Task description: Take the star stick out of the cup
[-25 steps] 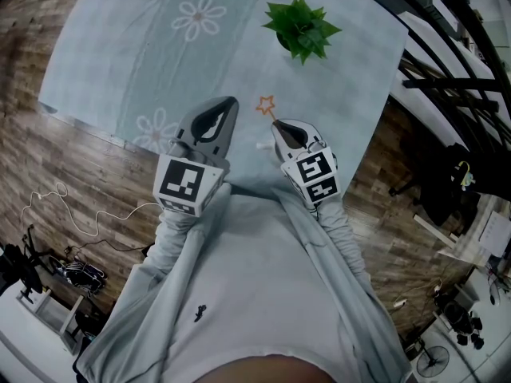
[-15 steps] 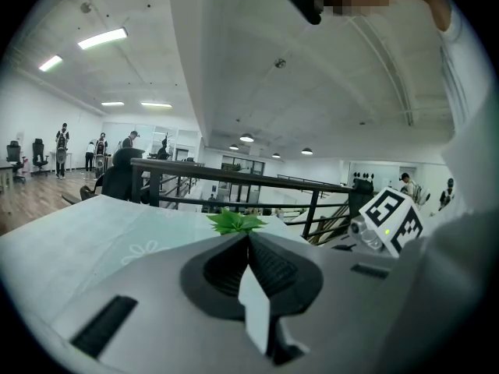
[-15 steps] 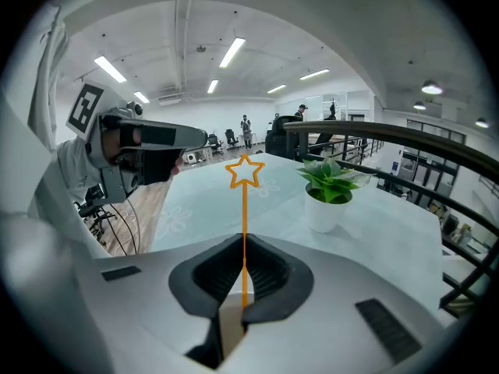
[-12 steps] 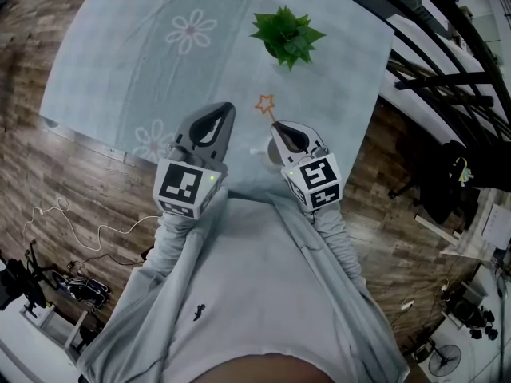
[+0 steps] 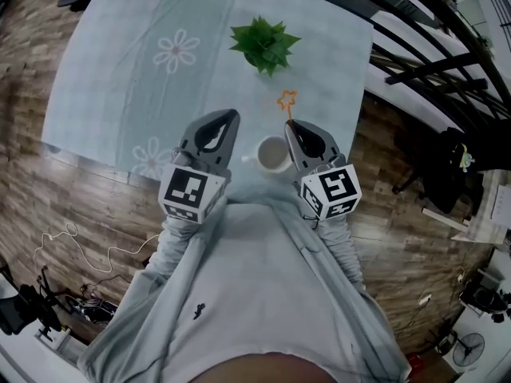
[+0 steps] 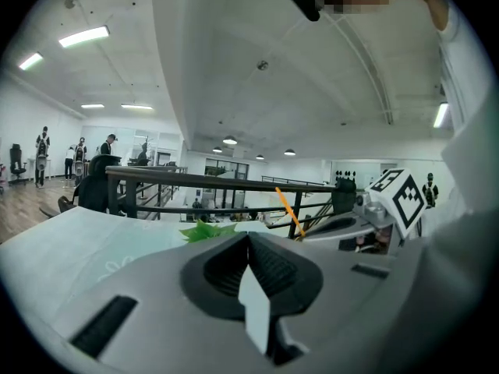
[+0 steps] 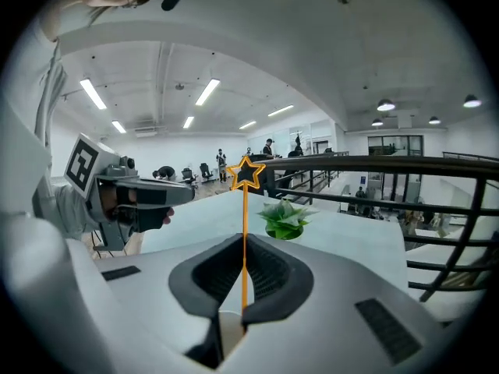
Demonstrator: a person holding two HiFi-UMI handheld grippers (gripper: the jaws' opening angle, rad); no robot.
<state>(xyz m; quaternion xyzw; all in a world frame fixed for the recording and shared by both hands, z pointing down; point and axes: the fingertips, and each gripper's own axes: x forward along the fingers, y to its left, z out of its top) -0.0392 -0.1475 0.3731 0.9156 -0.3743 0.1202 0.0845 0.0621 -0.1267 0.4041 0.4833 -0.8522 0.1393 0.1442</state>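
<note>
Star stick [image 5: 287, 100]: thin orange rod w/ an outline star on top, clamped in the R gripper [image 5: 293, 125]. In the right gripper view the star stick [image 7: 244, 232] runs straight up from btwn the two dark pads, which are closed on it. The star stands high above the tips. The lower end is hidden by the jaws.

Head view: the star sits at approx 1 o'clock from the cup [image 5: 273, 155], apart from its rim. Cup is white, mouth up, on the table [image 5: 96, 94] near its front edge, handle toward 9 o'clock.

R gripper lies just beside the cup at its 3 o'clock, tips pointing to approx 11. L gripper [image 5: 231, 115] is at the cup's 10 o'clock, near but not touching. In the left gripper view its jaws are together w/ nothing btwn them. That view also catches the orange stick tilted at 1 o'clock beyond the tips.

Further out: green plant [image 5: 263, 42] at 12 o'clock from the cup, well apart, on the pale flower-print cloth [image 5: 177, 50] covering the table. Grey sleeves [image 5: 180, 238] run back from both grippers toward 6. Wood floor [image 5: 48, 206] at the table's 8 o'clock, dark railing [image 5: 431, 62] at its 3 o'clock.
</note>
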